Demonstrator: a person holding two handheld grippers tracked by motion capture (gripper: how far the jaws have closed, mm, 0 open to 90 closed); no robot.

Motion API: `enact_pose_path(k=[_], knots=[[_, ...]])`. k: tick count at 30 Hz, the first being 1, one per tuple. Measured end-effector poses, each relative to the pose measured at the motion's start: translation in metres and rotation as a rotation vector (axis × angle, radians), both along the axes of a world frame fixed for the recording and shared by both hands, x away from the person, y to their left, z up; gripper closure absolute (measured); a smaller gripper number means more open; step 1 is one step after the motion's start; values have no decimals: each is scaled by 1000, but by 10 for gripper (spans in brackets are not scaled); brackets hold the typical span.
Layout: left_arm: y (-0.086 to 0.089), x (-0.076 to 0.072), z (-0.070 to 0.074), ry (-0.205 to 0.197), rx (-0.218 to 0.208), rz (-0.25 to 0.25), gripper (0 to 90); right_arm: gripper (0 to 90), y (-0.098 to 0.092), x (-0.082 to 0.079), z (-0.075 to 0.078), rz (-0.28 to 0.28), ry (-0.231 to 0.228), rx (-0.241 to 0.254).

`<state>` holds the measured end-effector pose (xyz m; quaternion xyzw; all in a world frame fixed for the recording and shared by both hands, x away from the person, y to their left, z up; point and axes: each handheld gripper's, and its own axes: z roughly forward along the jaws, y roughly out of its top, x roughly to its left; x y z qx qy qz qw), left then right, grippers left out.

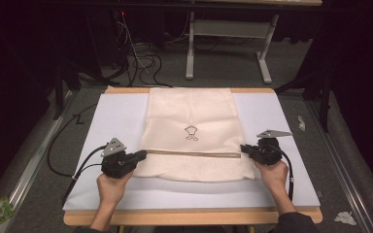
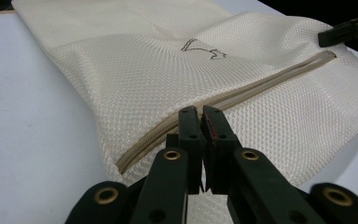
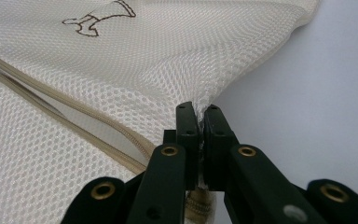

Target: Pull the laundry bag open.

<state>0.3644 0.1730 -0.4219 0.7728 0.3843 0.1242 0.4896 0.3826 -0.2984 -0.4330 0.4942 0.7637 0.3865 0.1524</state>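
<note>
Cream mesh laundry bag point(image 1: 190, 131) lay flat at centre of table, far end at far edge, zip end toward person. Contents: could not tell; bag looked flat. Tan zipper point(image 1: 194, 154) ran across bag near its near end, approx. side to side. Small dark outline logo point(image 1: 191, 133) printed mid-bag, above zipper.

Left gripper point(image 1: 141, 156) at bag's left edge, level w/ zipper end; jaws closed together over mesh at that edge. Whether fabric was actually pinched: could not tell from left gripper view. Right gripper point(image 1: 245, 148) at bag's right edge by zipper's other end; jaws clamped on a fold of mesh, fabric seen bunched between tips in right gripper view. Both held by person's hands, left hand point(image 1: 112, 187) and right hand point(image 1: 273, 173), cables trailing off toward table sides.

Surface: white sheet point(image 1: 111, 114) over wooden tabletop point(image 1: 189, 216), wood showing at near and far edges. Room: dim, grey floor, tangle of cables point(image 1: 143, 60) beyond table, white-legged stand point(image 1: 228, 46) behind, crumpled scraps on floor at right point(image 1: 345, 218).

View differences: left gripper view gave zipper point(image 2: 242, 91) running diagonally away to right gripper's black tip point(image 2: 349, 29) at far end. Right gripper view gave open-weave mesh point(image 3: 177, 65) close up, logo point(image 3: 100, 17) at top, zipper point(image 3: 60, 114) passing left of jaws.
</note>
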Motion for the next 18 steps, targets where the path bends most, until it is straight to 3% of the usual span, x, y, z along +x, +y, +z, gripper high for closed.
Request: enact_pose_path(k=[18], knots=[[11, -4, -3, 2, -11, 19, 874, 882, 2, 2, 1, 1, 7, -8]])
